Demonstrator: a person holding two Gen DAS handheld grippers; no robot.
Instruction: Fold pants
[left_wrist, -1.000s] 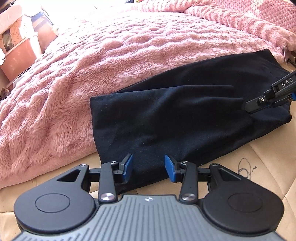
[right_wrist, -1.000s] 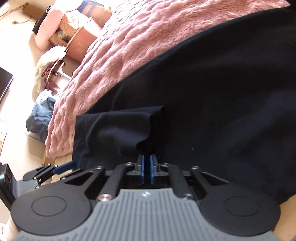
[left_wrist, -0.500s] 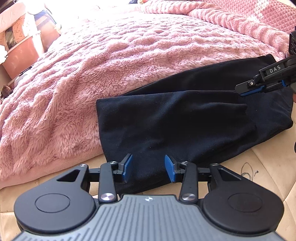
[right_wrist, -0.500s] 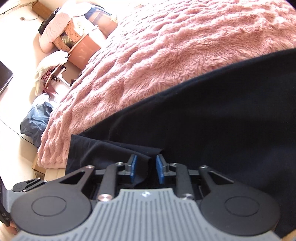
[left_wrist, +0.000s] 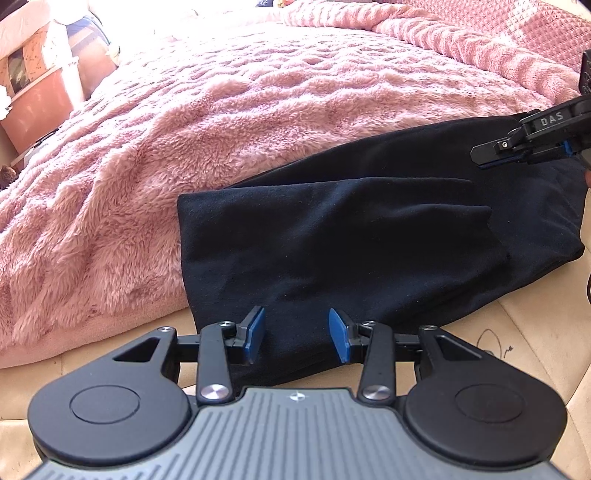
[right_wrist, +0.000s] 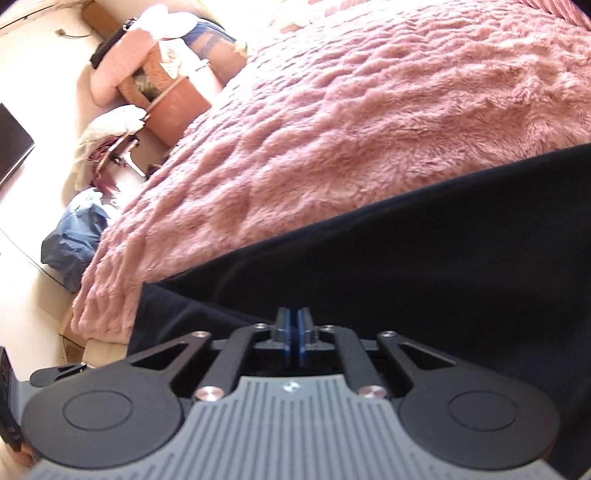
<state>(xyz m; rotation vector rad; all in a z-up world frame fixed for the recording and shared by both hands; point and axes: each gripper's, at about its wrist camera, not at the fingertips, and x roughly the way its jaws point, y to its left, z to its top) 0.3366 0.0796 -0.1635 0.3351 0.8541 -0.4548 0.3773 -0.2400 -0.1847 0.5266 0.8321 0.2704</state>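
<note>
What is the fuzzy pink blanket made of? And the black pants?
The blanket looks like plush fleece or faux fur, likely synthetic: long shaggy tufts that clump and catch the light. The pants look like a soft matte knit, maybe cotton or velour: no shine, and they drape in smooth folds. The exact fibre cannot be told from here.

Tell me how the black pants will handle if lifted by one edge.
Probably floppy: the black pants lie in soft folds, so the rest would likely sag. Likely not slippery: their matte cloth rests partly on a fuzzy blanket.
</note>
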